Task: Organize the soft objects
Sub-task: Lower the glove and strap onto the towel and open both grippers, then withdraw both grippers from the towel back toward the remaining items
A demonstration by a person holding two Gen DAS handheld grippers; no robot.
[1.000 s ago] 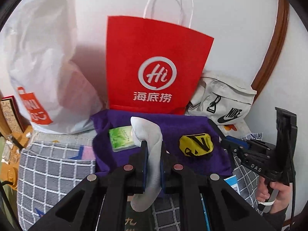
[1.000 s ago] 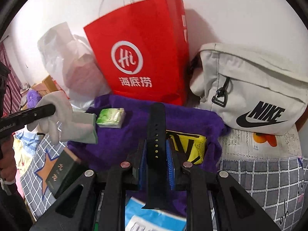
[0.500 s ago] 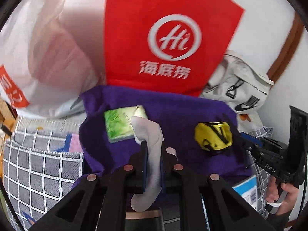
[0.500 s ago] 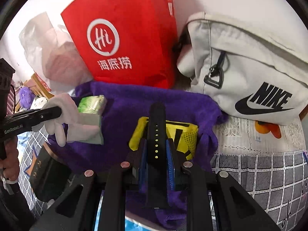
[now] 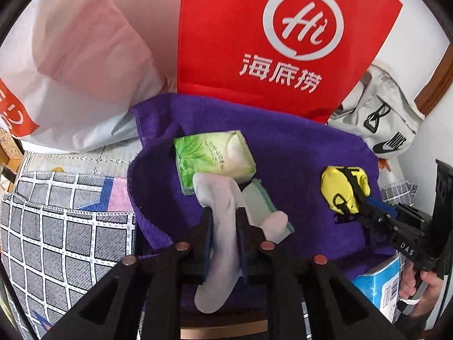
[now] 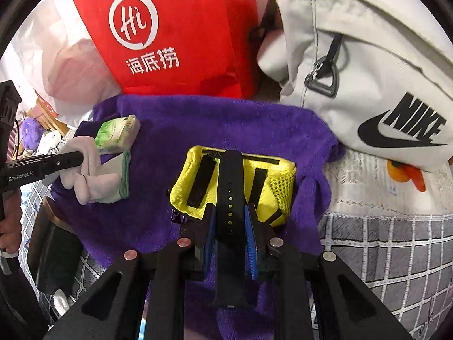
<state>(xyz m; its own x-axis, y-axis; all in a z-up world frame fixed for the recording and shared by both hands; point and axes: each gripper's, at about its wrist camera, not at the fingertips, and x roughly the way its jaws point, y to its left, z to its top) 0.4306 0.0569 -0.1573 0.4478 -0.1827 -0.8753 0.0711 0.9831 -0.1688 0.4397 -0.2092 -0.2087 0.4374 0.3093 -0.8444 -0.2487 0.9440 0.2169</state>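
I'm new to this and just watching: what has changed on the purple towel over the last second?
Both grippers came down toward the purple towel. The left gripper lowered the grey sock beside the green tissue pack; its jaws have just been opening, sock still between them. The right gripper still holds the black strap, now over the yellow pouch. The bags stayed put.

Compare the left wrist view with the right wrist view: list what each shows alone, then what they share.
Left wrist only: a blue and white box at the towel's lower right.
Right wrist only: a black watch strap clamped in the right hand-held gripper, and a purple plush.
Both: purple towel, yellow pouch, grey sock, green tissue pack, red bag.
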